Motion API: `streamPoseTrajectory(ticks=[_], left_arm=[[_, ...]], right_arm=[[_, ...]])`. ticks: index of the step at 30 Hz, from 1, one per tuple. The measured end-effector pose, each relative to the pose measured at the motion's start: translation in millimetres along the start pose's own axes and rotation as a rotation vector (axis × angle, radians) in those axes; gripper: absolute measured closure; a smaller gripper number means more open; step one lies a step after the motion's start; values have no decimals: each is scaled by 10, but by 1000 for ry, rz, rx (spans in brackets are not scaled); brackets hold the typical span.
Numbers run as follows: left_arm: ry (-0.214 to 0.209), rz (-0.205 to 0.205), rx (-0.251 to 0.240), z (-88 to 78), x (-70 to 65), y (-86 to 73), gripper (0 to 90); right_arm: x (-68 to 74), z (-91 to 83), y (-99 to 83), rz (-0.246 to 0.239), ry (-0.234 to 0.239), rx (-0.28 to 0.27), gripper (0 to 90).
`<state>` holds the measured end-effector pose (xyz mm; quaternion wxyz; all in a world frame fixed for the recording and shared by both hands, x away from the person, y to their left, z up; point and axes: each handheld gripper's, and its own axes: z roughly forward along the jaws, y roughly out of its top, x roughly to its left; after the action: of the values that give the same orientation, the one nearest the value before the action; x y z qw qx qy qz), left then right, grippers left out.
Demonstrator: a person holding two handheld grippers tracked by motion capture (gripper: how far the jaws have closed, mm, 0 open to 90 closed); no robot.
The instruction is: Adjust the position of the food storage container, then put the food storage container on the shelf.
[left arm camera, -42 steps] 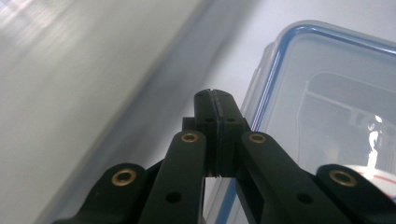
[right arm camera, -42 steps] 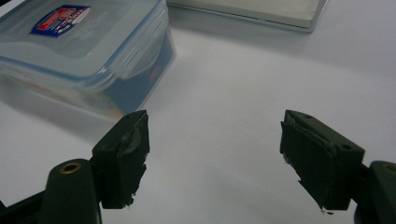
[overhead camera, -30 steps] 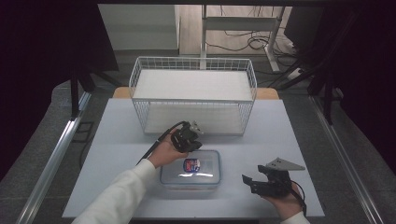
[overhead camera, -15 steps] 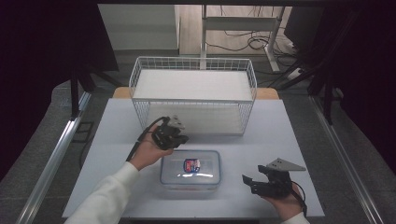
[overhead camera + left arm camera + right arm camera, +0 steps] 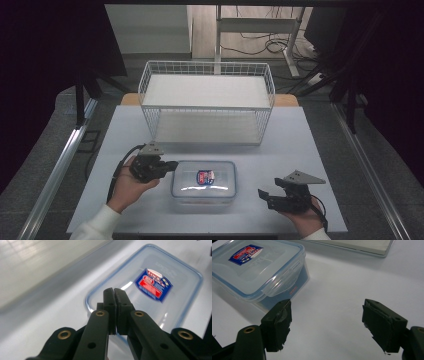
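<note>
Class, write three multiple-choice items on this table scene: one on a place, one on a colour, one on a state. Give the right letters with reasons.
1. Where does the wire basket stand relative to the lidded plastic box?
A. Beyond it, at the table's far edge
B. On top of it
C. To its right

2. What colours are on the box's label?
A. Green and yellow
B. Blue and red
C. Black alone

3. How do the two tools stand?
A. Both open
B. Left shut, right open
C. Left open, right shut

Answers: 1 A, the basket stands farther up the high view. 2 B, as the left gripper view shows. 3 B, the left tool has its jaws together, the right tool has them apart.
</note>
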<state>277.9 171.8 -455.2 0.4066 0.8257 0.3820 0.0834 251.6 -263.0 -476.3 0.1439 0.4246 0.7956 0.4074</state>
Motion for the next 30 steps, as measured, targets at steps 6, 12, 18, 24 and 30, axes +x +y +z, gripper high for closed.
streamPoseTrajectory(ticks=[6,12,18,24,30], left_arm=[[28,-63,-1,-60,19,-198,674],[54,-172,9,-93,44,-324,366],[38,-171,14,-62,14,-368,319],[43,-196,6,-34,41,-407,258],[32,-222,-2,-28,83,-421,236]], right_arm=[[3,10,0,-5,1,6,239],[1,18,-8,-11,1,12,238],[1,20,-8,-15,6,10,234],[5,37,-9,-27,17,12,227],[9,57,15,-35,41,5,212]])
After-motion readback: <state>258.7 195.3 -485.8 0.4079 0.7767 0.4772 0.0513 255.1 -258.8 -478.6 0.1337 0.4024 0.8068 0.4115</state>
